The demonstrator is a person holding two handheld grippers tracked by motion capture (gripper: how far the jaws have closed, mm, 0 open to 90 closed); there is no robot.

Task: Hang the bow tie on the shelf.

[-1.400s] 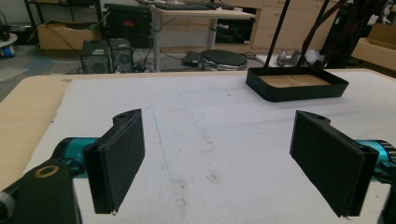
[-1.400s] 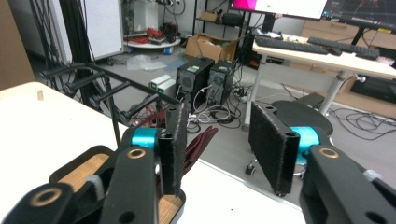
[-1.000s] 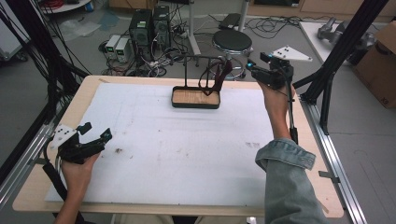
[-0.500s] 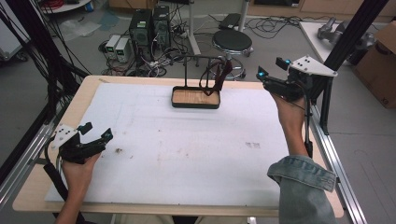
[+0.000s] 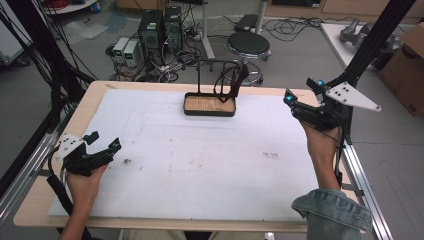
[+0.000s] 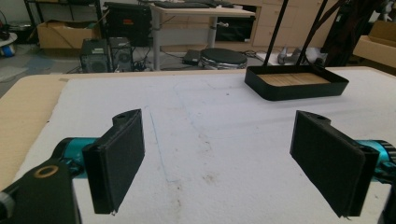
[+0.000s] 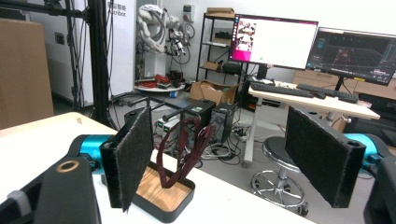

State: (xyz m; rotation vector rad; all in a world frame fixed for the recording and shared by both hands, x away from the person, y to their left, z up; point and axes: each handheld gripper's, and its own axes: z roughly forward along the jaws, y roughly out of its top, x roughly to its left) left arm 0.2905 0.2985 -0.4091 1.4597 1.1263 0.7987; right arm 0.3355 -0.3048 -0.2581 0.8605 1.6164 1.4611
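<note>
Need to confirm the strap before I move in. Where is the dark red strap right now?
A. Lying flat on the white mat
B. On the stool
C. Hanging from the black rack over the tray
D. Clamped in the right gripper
C: the dark red strap hangs from the black rack above the tray, while the right gripper sits open and apart from it.

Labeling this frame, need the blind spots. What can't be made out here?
- What the dark red strap is: high view too small, right gripper view has the left pad covering its side.
- Rack top above the tray: cut off by the top edge in the left gripper view.
- Right tongs gap: too small in the high view.
- Marks on the white mat: too small and blurred.
</note>
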